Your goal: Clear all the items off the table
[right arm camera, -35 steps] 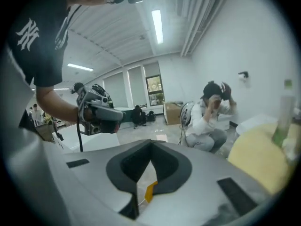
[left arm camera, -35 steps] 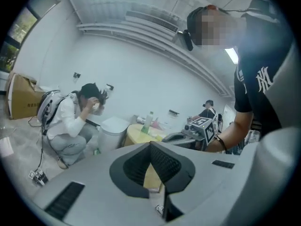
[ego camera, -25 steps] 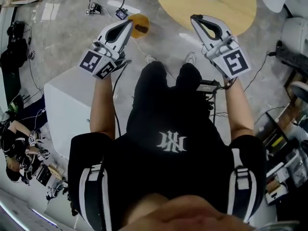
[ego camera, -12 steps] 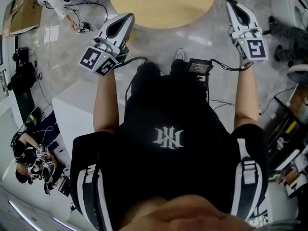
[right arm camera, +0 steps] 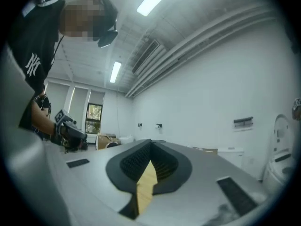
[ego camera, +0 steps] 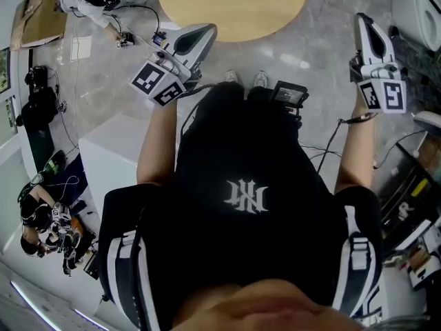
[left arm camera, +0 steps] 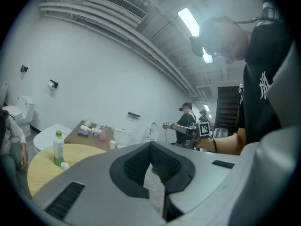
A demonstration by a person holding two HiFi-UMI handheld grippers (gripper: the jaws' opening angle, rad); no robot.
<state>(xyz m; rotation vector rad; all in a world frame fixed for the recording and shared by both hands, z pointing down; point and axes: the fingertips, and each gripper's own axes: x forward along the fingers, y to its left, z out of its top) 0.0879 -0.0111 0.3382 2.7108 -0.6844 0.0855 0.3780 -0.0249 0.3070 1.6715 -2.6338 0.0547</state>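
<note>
Both claws closed, tips meeting, nothing between them: left gripper (ego camera: 204, 30), right gripper (ego camera: 364, 19). I see the round table (ego camera: 262, 12) ahead of the person, with the right gripper off to its right. A bottle (left arm camera: 58, 148) stands upright on it, a small white item (left arm camera: 64, 165) just beside.

- right gripper (right arm camera: 150, 144) fills the lower frame, grey shell, jaws pressed together at the tips, nothing between them
- black ribbed pads (right arm camera: 127, 163) frame a narrow gap, and a tan wood-coloured surface (right arm camera: 146, 185) shows through it
- person (right arm camera: 40, 55) at left, black shirt with white logo, arm out holding the left gripper (right arm camera: 69, 133), too small to read its jaws
- white wall (right arm camera: 211, 79), ceiling strip lights (right arm camera: 115, 72), window (right arm camera: 94, 112) far back
- cardboard box (right arm camera: 107, 139) near the far wall
- white rounded fixture (right arm camera: 278, 154) at the right edge
</note>
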